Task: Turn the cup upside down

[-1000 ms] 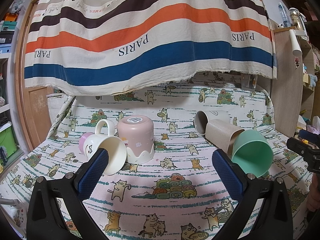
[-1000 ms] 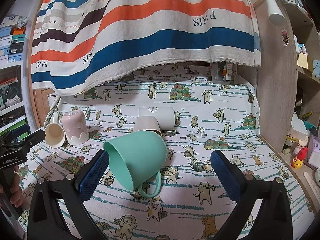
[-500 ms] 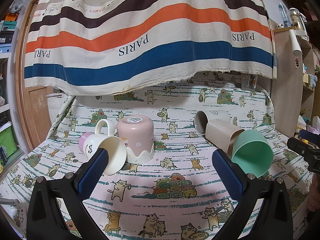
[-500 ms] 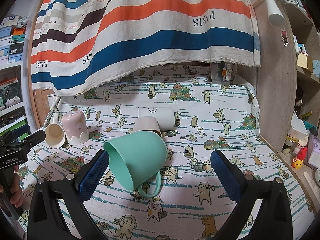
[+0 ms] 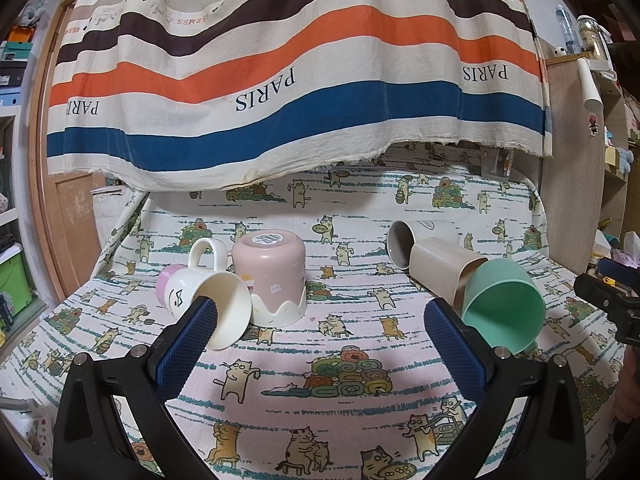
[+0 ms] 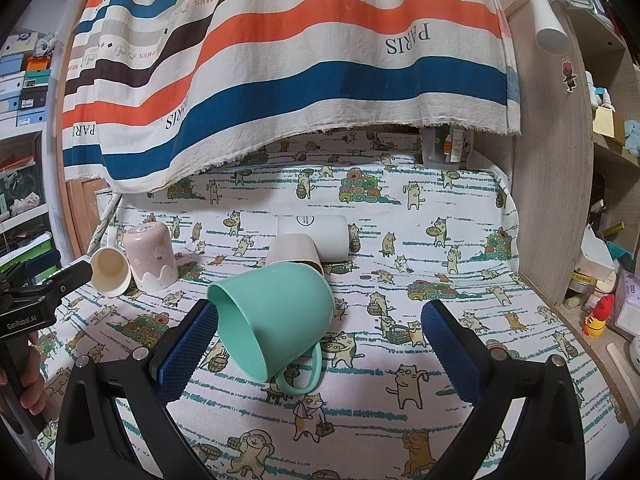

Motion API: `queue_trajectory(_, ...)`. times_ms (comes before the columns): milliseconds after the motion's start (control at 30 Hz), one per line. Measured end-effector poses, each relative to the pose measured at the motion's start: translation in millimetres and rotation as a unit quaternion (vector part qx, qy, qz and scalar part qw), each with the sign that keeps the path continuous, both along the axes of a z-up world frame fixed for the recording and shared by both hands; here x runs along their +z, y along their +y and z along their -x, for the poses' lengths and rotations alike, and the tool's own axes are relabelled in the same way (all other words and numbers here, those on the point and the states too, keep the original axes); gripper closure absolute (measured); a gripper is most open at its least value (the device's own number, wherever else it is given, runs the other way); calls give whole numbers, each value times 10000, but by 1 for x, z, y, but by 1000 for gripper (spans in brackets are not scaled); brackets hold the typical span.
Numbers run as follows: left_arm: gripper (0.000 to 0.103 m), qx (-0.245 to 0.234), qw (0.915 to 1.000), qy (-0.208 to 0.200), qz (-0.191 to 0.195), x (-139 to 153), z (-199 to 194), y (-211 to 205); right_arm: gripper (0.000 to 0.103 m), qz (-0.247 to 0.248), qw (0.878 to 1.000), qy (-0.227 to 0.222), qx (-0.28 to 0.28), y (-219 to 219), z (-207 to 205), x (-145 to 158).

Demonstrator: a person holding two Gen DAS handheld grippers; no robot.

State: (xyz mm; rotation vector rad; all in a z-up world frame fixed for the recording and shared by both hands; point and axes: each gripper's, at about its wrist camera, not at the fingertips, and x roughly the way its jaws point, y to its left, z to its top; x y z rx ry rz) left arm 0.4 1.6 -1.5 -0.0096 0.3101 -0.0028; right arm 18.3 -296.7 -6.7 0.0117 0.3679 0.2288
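Note:
A mint green mug (image 6: 276,316) lies on its side on the cat-print cloth, mouth toward me, handle at the front; it also shows in the left wrist view (image 5: 503,306). My right gripper (image 6: 318,338) is open and empty, its fingers on either side of the mug. A cream mug (image 5: 208,304) lies on its side beside a pink cup (image 5: 272,276) that stands upside down. My left gripper (image 5: 320,340) is open and empty, in front of these two.
A beige cup (image 5: 440,276) and a white cup (image 5: 420,238) lie on their sides behind the green mug. A striped cloth (image 5: 300,80) hangs behind the table. A wooden panel (image 6: 552,184) stands at the right, with cluttered shelves beyond.

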Motion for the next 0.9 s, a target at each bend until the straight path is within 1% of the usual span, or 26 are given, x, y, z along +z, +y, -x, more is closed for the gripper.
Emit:
queue_trajectory(167, 0, -6, 10000, -15, -15, -1, 3, -4, 1, -6, 10000, 7, 0, 0, 0, 0)
queue_trajectory(233, 0, -163, 9999, 48, 22, -1, 1, -4, 1, -10, 10000, 11, 1, 0, 0, -1)
queue_trajectory(300, 0, -198, 9997, 109, 15, -2, 0, -5, 1, -3, 10000, 7, -5, 1, 1, -1)
queue_trajectory(400, 0, -218, 9997, 45, -33, -1, 3, -7, 1, -1, 10000, 36, 9, 0, -1, -1)
queue_trajectory(467, 0, -132, 9997, -42, -185, 0, 6, -9, 1, 4, 10000, 59, 24, 1, -2, -1)
queue_trajectory(533, 0, 58, 9986, -172, -502, 2, 12, -16, 1, -6, 9999, 77, 64, 1, -3, 0)
queue_trajectory(600, 0, 141, 9974, -264, -656, 7, 19, -19, 1, -26, 10000, 56, 61, 0, -2, 0)
queue_trajectory(700, 0, 10, 9983, -273, -519, 19, 27, -16, 1, -143, 9999, 3, 43, -5, 0, 3)
queue_trajectory(800, 0, 56, 9981, -379, -491, 34, 32, -15, 1, -316, 9995, -6, 34, -13, 3, 11)
queue_trajectory(900, 0, -91, 9991, -267, -306, 49, 26, -10, 1, -481, 9988, -64, 57, -21, 4, 26)
